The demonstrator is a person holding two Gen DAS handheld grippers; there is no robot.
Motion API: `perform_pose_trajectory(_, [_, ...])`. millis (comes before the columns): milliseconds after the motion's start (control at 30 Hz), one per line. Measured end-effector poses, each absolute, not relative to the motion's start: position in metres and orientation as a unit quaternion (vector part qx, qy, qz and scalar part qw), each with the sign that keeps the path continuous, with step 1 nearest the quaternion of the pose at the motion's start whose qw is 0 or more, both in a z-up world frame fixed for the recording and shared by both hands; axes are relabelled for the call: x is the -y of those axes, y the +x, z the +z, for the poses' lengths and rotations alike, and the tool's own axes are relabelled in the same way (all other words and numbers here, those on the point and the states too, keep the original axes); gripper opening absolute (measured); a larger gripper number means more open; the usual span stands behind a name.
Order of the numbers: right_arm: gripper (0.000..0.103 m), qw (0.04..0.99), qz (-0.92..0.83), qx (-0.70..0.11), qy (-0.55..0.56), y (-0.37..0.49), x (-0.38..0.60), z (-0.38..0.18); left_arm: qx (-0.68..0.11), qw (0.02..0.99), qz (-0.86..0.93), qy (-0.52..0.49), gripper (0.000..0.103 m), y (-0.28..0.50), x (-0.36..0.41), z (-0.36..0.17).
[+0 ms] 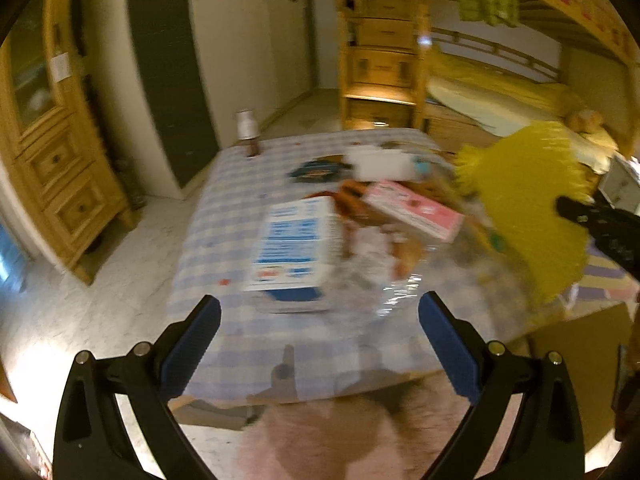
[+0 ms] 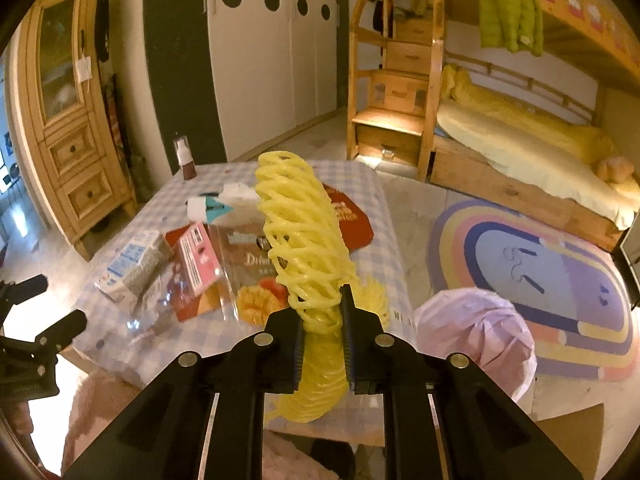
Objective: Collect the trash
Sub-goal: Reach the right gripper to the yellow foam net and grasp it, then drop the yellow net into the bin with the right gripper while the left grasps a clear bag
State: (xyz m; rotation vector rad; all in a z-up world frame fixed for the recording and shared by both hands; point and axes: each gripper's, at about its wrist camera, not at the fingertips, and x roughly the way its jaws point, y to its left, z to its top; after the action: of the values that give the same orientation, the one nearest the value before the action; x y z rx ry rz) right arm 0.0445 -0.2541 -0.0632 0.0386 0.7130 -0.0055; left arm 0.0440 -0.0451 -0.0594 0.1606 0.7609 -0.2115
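Table (image 2: 384, 216) under a blue-and-white checked cloth, littered along its middle; view from the left wrist is motion-blurred, the right wrist's is sharp

Pink-lined trash bag (image 2: 480, 336) sits off the table's right side, near the front corner, mouth bunched

Yellow foam fruit net (image 2: 304, 240), (image 1: 532, 208) is the largest piece of litter: it stands up above the tabletop, lower end pinched between the pads of the right gripper (image 2: 322, 320), jaws nearly together with the net squeezed thin between them. In the left wrist view it hangs at the right, over the table's right edge

Left gripper (image 1: 320, 312) hovers over the near table edge, jaws spread wide, nothing between them

Clear crinkled plastic wrap (image 2: 152, 316) lies at the near left of the pile, just beyond the left gripper's fingertips

Dried-fruit snack bag (image 2: 256, 272) lies flat mid-table, partly behind the net

White-and-blue milk carton (image 1: 292, 248), (image 2: 132, 268) lies on its side at the left

Pink box (image 2: 198, 258), (image 1: 416, 210) rests beside the carton, tilted on the wrap

Crumpled white tissue (image 2: 236, 196) farther back

Small brown bottle (image 2: 186, 158) with a white cap stands upright at the far left corner
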Motion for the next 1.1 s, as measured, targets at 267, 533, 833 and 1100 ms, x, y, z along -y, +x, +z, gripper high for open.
perform_pose_trajectory(267, [0.016,0.927,0.018,-0.369,0.064,0.041,0.279,-0.083,-0.378,0.904,-0.176,0.092,0.081,0.05,0.103,-0.072])
perform_pose_trajectory(533, [0.016,0.925,0.033,-0.367,0.089,0.039,0.295,-0.088,-0.405,0.884,-0.22,0.073,0.055,0.078,0.152,-0.086])
perform_pose_trajectory(833, [0.016,0.926,0.035,-0.363,0.099,0.033,0.3,-0.087,-0.427,0.878,-0.21,0.046,0.014,0.105,0.166,-0.095])
perform_pose_trajectory(1100, [0.016,0.944,-0.002,-0.315,0.102,0.001,0.315,-0.055,-0.348,0.908,-0.213,0.093,0.0,0.072,0.17,-0.068])
